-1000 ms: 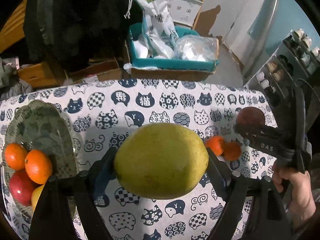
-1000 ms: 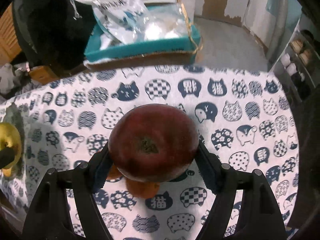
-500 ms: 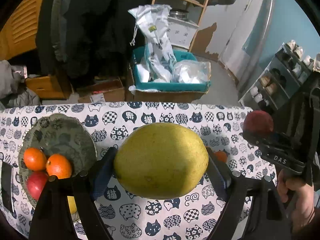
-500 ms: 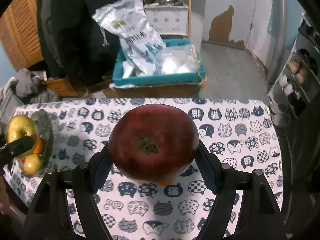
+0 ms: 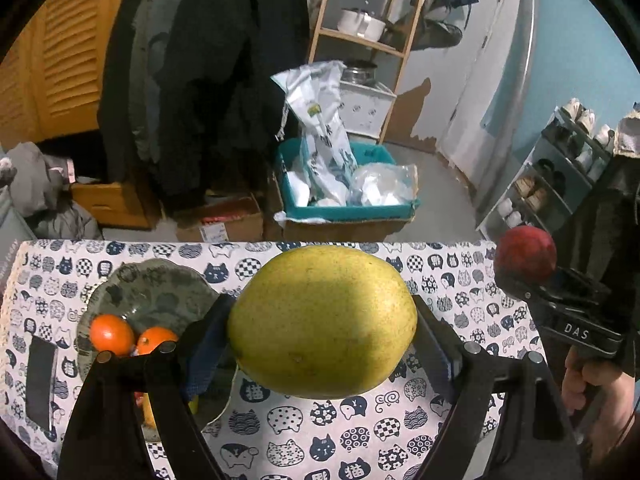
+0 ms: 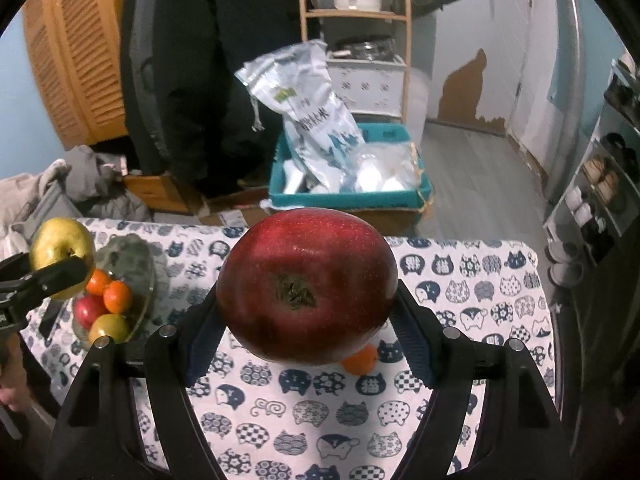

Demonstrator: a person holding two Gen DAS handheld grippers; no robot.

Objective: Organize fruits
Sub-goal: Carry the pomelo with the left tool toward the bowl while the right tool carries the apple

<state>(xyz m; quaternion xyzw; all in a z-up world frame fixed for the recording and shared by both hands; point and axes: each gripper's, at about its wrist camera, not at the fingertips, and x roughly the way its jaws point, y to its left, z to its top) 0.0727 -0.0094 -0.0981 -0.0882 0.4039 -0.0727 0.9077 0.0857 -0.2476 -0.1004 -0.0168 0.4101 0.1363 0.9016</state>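
Yellow-green pear (image 5: pixel 322 322) fills left claw (image 5: pixel 322 344); right claw (image 6: pixel 306 320) clamps red apple (image 6: pixel 306 288).

Wooden shelf (image 5: pixel 360 36), louvred cupboard (image 5: pixel 52 64), peeling wall (image 6: pixel 464 92), grey floor (image 6: pixel 476 184).

I've a big yellow-green pear (image 5: pixel 322 322) up in my left tool, a dark red apple (image 6: pixel 307 289) in my right, above the cat-print tablecloth (image 6: pixel 460 304).
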